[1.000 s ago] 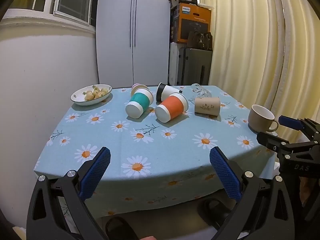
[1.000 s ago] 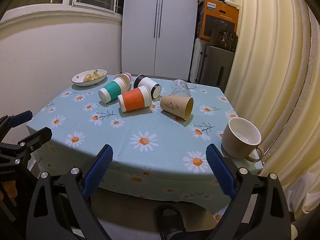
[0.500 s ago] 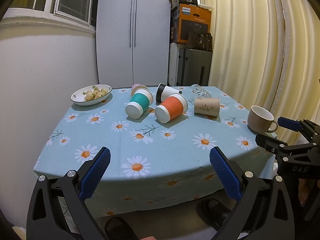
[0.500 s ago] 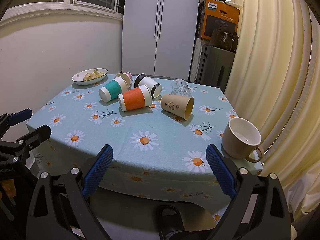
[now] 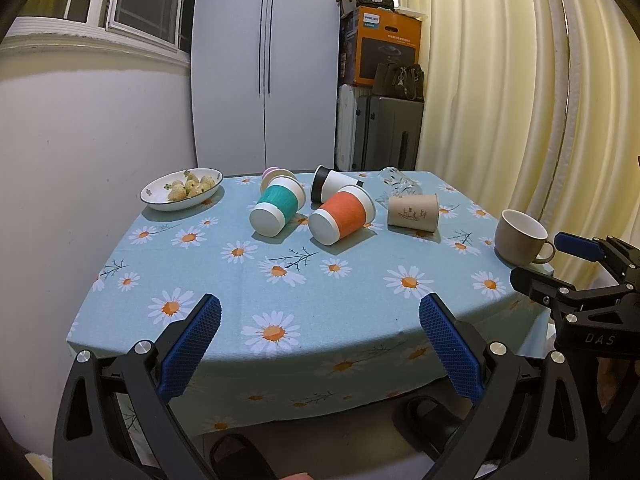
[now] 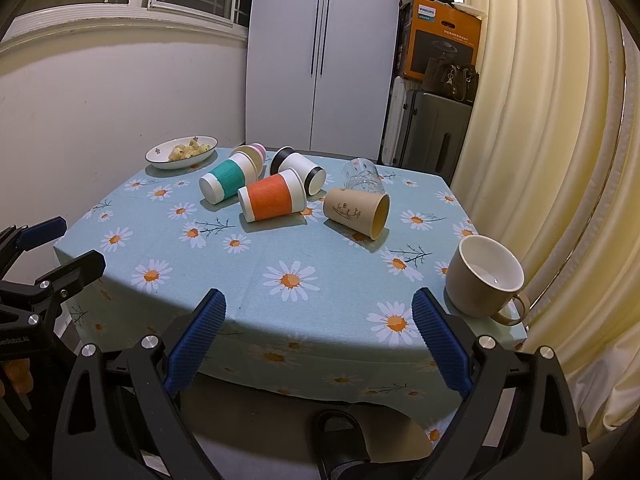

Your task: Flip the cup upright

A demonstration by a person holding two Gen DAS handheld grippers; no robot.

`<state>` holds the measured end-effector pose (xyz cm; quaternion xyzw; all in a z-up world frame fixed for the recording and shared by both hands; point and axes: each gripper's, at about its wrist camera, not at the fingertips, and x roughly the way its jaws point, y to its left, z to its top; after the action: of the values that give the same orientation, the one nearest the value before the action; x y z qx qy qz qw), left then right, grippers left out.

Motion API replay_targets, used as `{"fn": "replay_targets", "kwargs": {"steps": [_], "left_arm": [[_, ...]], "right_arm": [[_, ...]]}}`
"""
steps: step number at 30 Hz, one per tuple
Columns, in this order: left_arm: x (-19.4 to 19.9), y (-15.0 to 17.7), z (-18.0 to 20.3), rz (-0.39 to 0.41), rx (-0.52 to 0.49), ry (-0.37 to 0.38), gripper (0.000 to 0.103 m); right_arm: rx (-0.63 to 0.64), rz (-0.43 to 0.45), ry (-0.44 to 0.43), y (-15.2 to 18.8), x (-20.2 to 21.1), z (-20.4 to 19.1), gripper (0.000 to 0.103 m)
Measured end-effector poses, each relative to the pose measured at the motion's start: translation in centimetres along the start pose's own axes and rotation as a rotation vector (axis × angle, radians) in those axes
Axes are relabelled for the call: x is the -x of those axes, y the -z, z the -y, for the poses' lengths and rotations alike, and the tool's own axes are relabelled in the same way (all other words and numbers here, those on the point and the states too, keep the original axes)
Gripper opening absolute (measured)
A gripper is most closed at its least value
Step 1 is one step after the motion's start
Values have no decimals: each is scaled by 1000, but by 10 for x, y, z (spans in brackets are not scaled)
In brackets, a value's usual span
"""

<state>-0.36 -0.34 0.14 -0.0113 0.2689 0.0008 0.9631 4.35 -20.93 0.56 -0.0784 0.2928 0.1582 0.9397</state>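
Observation:
Several cups lie on their sides on the far half of the daisy tablecloth [image 5: 320, 288]: a teal cup [image 5: 276, 208] [image 6: 226, 180], an orange cup [image 5: 340, 216] [image 6: 272, 200], a black-and-white cup [image 5: 332, 186] [image 6: 300, 168], a tan paper cup [image 5: 412, 210] [image 6: 356, 212], a pink cup [image 5: 272, 172] and a clear glass [image 5: 400, 184] [image 6: 362, 174]. A beige mug [image 5: 520, 240] [image 6: 484, 280] stands upright at the right edge. My left gripper [image 5: 320, 344] and right gripper [image 6: 318, 340] are open and empty, before the table's near edge.
A white bowl of food [image 5: 182, 190] [image 6: 182, 152] sits at the far left. A curtain [image 5: 520, 100] hangs close on the right, a wall on the left. Slippers [image 6: 344, 440] lie on the floor under the table edge. A cupboard and suitcase stand behind.
Both grippers have drawn back very slightly from the table. The cups have not moved.

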Motion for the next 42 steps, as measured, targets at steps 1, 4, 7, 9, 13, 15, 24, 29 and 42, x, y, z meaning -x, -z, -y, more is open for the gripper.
{"fn": "replay_targets", "kwargs": {"steps": [1, 4, 7, 9, 13, 15, 24, 29, 42], "left_arm": [[0, 0, 0, 1, 0, 0, 97], [0, 0, 1, 0, 1, 1, 97], [0, 0, 0, 0, 2, 1, 97], [1, -1, -1, 1, 5, 3, 97], [3, -1, 0, 6, 5, 3, 97], [2, -2, 0, 2, 8, 5, 97], [2, 0, -1, -5, 23, 17, 97], [3, 1, -2, 1, 30, 15, 97], [0, 1, -3, -15, 45, 89, 97]], "right_arm": [[0, 0, 0, 0, 0, 0, 93], [0, 0, 1, 1, -1, 1, 93], [0, -2, 0, 1, -1, 1, 93], [-2, -6, -7, 1, -1, 1, 93], [-5, -7, -19, 2, -1, -1, 93], [-6, -5, -25, 2, -1, 0, 93], [-1, -29, -39, 1, -5, -1, 93], [-3, -36, -39, 1, -7, -1, 93], [-18, -97, -81, -4, -24, -1, 93]]}}
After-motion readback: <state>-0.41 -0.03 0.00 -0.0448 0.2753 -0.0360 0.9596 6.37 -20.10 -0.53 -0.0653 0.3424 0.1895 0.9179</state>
